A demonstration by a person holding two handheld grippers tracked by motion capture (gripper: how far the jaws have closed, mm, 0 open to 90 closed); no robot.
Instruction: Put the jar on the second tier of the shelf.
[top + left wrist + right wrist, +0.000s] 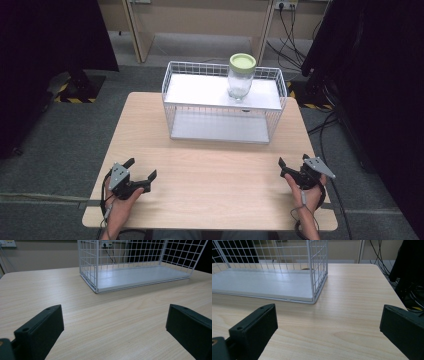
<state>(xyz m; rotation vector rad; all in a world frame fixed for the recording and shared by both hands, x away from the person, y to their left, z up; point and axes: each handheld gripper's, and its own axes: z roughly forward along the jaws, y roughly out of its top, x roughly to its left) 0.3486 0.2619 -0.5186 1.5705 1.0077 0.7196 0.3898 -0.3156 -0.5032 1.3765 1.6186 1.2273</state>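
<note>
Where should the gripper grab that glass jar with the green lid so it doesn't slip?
Probably best on the glass jar's clear body just under the green lid, coming from the near side with the jaws level. It stands upright on the top shelf of the white wire rack, and the lid looks wider than the glass, so it would act as a stop. The right gripper, open, is nearer.

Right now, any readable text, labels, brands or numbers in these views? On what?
None can be read.
Jar with green lid on the wire rack: no label showing.
Wall plate, top left of the left gripper view: marks on it, too blurred to read.
Left gripper and right gripper: no markings showing.
Floor stripes, yellow and black: a pattern, no words.
</note>
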